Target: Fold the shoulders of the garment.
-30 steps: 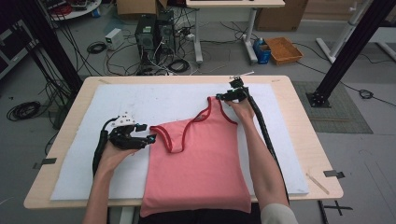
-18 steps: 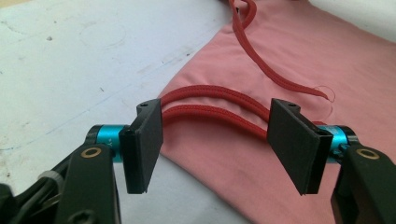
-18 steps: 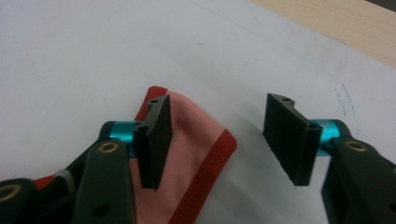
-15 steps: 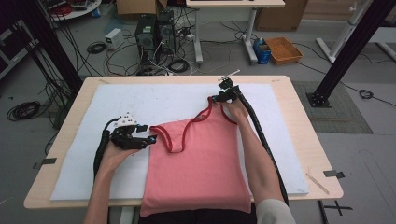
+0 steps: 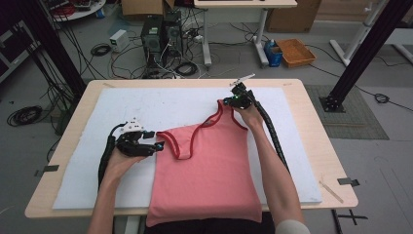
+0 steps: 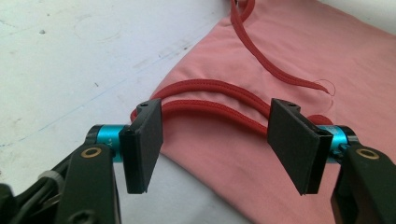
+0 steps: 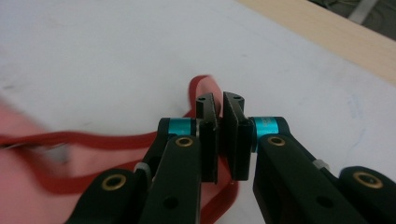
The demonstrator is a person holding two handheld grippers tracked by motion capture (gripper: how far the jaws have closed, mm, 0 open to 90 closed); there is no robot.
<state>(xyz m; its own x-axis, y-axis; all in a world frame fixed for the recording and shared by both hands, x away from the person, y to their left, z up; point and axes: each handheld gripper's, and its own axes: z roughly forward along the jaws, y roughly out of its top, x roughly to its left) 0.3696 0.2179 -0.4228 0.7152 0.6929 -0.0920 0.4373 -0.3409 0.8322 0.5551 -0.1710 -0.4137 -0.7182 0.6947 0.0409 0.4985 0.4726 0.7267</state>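
Note:
A salmon-pink tank top (image 5: 204,165) with dark red trim lies flat on the white mat (image 5: 160,107), its hem at the near table edge. My left gripper (image 5: 157,146) rests on the mat at the top's left shoulder. In the left gripper view its jaws (image 6: 219,140) stand open on either side of the doubled red strap (image 6: 210,109), pads clear of it. My right gripper (image 5: 228,103) is at the far right strap. Its jaws (image 7: 219,116) have just been closing and now pinch the red strap (image 7: 198,86) between them.
The wooden table's rim (image 5: 311,122) frames the mat. A thin wooden stick (image 5: 330,189) lies at the near right corner. On the floor beyond the table are computer towers (image 5: 158,34), loose cables and an orange bin (image 5: 294,51).
The right gripper's jaws went from open to shut on the far strap, and that hand shifted slightly left. The left gripper and the rest of the top stayed put.

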